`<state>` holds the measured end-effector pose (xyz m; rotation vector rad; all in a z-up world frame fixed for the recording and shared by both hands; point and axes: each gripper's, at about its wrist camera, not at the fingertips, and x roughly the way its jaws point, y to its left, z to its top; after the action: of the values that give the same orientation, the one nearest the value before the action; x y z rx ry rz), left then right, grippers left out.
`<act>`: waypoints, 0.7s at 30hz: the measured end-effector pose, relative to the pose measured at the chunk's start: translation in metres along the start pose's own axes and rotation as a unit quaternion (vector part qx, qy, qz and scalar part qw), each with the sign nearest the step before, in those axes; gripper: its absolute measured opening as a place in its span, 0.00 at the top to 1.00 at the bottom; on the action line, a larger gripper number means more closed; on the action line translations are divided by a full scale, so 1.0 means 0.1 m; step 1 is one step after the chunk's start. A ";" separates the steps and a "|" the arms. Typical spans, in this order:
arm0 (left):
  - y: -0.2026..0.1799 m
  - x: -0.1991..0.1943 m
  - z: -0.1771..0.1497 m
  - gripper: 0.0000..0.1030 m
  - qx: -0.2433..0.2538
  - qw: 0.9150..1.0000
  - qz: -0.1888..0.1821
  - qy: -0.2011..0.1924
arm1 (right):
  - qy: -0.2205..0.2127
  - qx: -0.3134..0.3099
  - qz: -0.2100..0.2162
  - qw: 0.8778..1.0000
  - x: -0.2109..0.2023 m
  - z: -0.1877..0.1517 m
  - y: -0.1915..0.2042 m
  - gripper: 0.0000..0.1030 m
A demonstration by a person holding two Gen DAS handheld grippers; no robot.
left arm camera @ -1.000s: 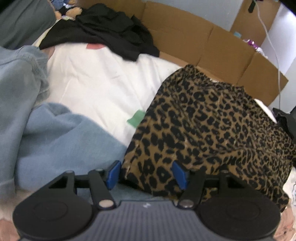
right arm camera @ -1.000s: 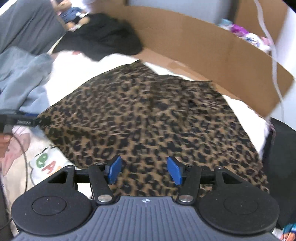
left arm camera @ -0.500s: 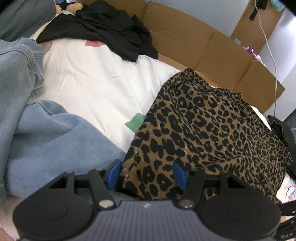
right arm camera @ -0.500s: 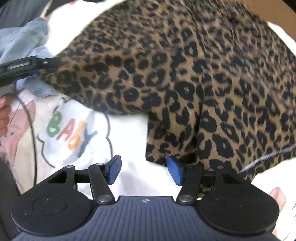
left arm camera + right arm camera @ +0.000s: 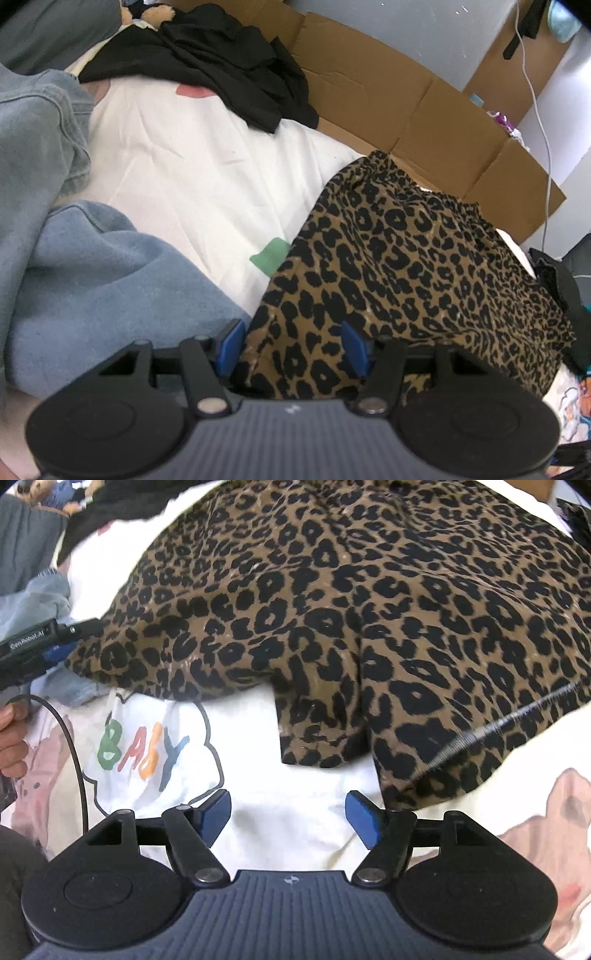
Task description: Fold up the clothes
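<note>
Leopard-print garment (image 5: 413, 266) lies spread on the white printed sheet (image 5: 192, 170), its far edge close to the cardboard panels (image 5: 406, 110) that stand along the far side. Your left gripper (image 5: 291, 343) sits at the garment's near left corner: the patterned cloth fills the space between the blue pads, which stand partly apart. Whether they press the fabric you cannot tell from here; in the right wrist view that same gripper (image 5: 55, 646) reaches in from the left to the garment's corner, where its tip is hidden by the cloth. Left of it lies a heap of light blue clothing (image 5: 85, 280), touching the garment's corner, and farther off a black garment (image 5: 221, 62) is bunched at the far side of the sheet.

Your right gripper (image 5: 288, 816) points steeply down over the bare sheet, just near of the garment's (image 5: 351, 609) near hem. Its jaws are opening and nothing is between them; the right pad (image 5: 364, 821) stands close to a fold of the leopard cloth without pinching it. To the near left, the sheet (image 5: 295, 738) carries the coloured word "BABY" (image 5: 142, 751). Your left hand (image 5: 11, 738) shows at the left edge with a black cable (image 5: 75, 760) curving beside it.
</note>
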<state>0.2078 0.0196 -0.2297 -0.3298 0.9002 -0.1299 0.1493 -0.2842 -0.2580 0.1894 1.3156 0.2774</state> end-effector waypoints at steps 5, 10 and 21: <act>-0.01 0.03 -0.01 0.41 0.009 1.000 0.000 0.010 | -0.033 0.008 0.004 0.999 0.02 -0.05 -0.11 0.33; 0.01 0.08 -0.02 0.41 0.009 1.000 0.004 0.016 | -0.033 0.019 0.009 0.999 0.13 0.04 -0.13 0.33; -0.01 0.18 -0.05 0.34 0.028 0.999 -0.010 0.044 | -0.040 -0.008 -0.016 0.999 0.36 0.34 -0.05 0.51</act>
<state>0.2148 0.0128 -0.2458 -0.2830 0.9789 -0.1879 0.1913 -0.2770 -0.2844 0.1656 1.2353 0.2510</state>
